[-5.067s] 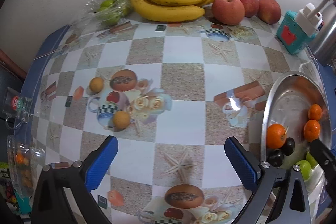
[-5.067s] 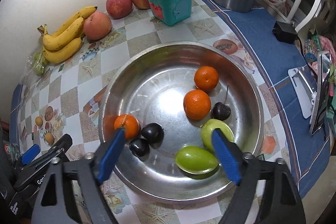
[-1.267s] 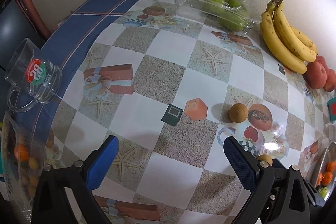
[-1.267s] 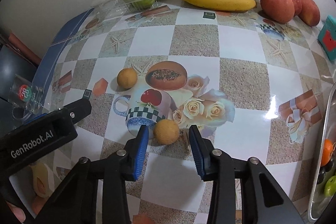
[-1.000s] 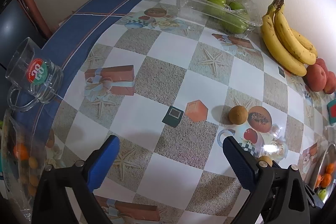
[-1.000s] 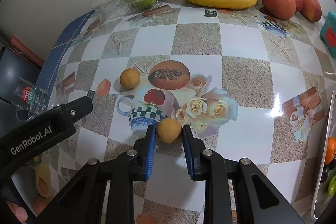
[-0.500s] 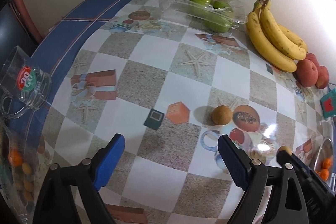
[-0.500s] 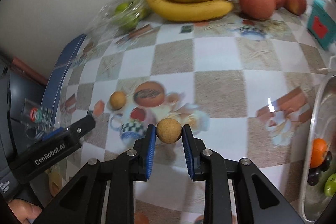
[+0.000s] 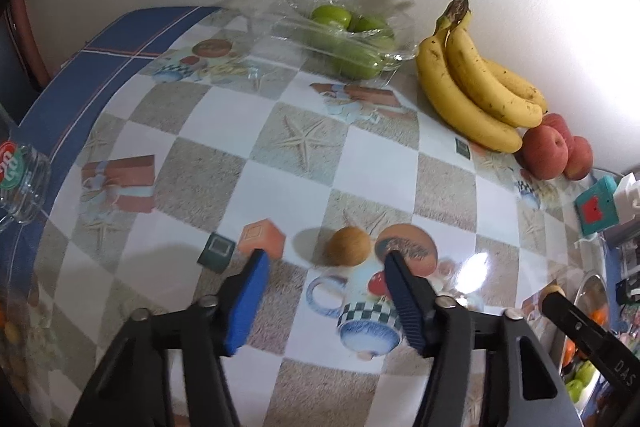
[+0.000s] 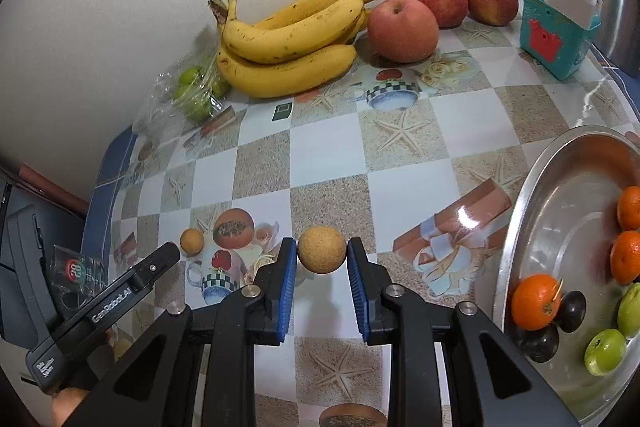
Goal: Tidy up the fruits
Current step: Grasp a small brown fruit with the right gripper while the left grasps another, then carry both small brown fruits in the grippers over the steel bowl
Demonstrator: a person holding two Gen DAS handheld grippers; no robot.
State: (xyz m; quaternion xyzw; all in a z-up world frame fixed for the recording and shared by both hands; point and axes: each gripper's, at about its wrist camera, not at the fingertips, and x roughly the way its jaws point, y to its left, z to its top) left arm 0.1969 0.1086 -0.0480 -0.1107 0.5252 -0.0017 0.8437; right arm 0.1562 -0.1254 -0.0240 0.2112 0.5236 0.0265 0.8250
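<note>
Your right tongs (image 10: 322, 259) are clamped on a small round tan fruit (image 10: 321, 249), its blue pads pressing the fruit from both sides and holding it clear above the checked bench (image 10: 320, 147). Your left tongs (image 9: 326, 265) have just been closing and now stand partly open, angled down over the bench; the second tan fruit (image 9: 347, 246) lies on the cloth just beyond the tips, a little toward the right-hand pad, and neither pad touches it. In the right wrist view that same fruit (image 10: 191, 240) sits beside a printed picture of a cut fruit, with the black body of the left tongs reaching in from the lower left. The steel bowl (image 10: 516, 227) rests at the right edge of the bench and already holds three oranges (image 10: 535, 302), two dark plums (image 10: 572, 305) and some green fruits (image 10: 605, 346), all gathered toward its lower right side. Along the wall at the back lie a bunch of bananas (image 10: 292, 43), three red apples (image 10: 402, 29) to their right, and a clear plastic pack of green fruit (image 9: 344, 39) to their left. A teal box (image 10: 556, 39) with a white plug block on top stands near the apples.
</note>
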